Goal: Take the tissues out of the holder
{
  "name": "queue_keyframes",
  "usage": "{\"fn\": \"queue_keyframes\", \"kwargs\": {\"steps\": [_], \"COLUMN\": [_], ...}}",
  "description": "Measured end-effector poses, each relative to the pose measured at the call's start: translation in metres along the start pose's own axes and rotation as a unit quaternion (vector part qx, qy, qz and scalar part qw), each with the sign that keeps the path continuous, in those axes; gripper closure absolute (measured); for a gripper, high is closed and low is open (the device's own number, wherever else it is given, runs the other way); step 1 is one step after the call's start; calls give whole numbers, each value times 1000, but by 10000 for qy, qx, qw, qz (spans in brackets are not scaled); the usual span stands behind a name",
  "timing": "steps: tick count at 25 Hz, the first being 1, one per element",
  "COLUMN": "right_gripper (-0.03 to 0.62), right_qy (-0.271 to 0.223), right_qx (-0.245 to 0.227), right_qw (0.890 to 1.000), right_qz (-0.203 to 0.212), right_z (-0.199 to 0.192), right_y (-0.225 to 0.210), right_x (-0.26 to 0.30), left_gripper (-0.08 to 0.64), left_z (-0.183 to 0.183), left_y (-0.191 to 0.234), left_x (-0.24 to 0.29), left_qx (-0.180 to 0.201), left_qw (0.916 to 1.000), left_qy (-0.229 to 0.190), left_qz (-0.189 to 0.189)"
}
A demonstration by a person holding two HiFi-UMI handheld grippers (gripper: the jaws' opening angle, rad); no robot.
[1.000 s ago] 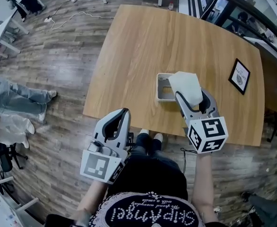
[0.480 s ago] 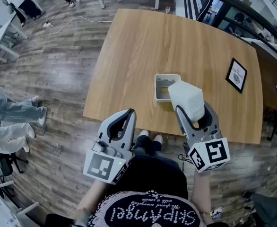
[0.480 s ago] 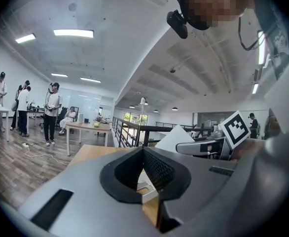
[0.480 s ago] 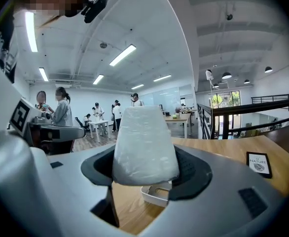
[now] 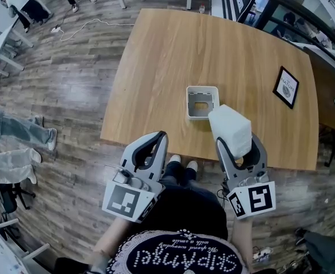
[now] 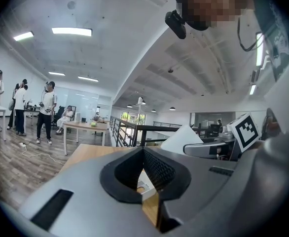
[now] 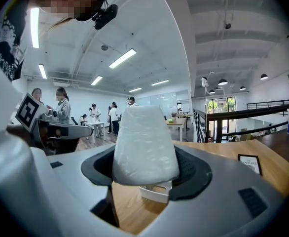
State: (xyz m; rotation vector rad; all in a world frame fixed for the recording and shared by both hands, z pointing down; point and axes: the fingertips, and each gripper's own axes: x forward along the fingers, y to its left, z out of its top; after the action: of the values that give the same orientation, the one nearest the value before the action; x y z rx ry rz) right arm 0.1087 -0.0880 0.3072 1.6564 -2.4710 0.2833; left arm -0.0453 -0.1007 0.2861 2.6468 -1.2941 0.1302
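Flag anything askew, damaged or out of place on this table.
Nothing stands out. The tissues are clamped in the right gripper, clear of the holder. The holder sits upright on the table and looks empty. The frame near the table's right edge looks intact.

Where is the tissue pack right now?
Head view, right side: tissue pack clamped in the right gripper, just right of the holder near the table's near edge.
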Motion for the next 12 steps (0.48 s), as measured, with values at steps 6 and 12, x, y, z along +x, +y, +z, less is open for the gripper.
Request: {"fn": "queue_keyframes", "kwargs": {"steps": [6, 12], "right_gripper": [305, 305], "right_qy": [-13, -89], "right_qx": [-26, 216], "right_qw": [10000, 9995], "right_qz": [-91, -231], "right_z": [-4, -9], "right_y": [7, 8], "right_x": [-13, -21], "left_gripper": [555, 555], "left_z": [-1, -2], "left_y": [-4, -6], "left_x": [0, 1], "left_qx": [-13, -13], "left_qw": [10000, 10000], "left_qy": [31, 51], "left_qz": [-1, -10]}}
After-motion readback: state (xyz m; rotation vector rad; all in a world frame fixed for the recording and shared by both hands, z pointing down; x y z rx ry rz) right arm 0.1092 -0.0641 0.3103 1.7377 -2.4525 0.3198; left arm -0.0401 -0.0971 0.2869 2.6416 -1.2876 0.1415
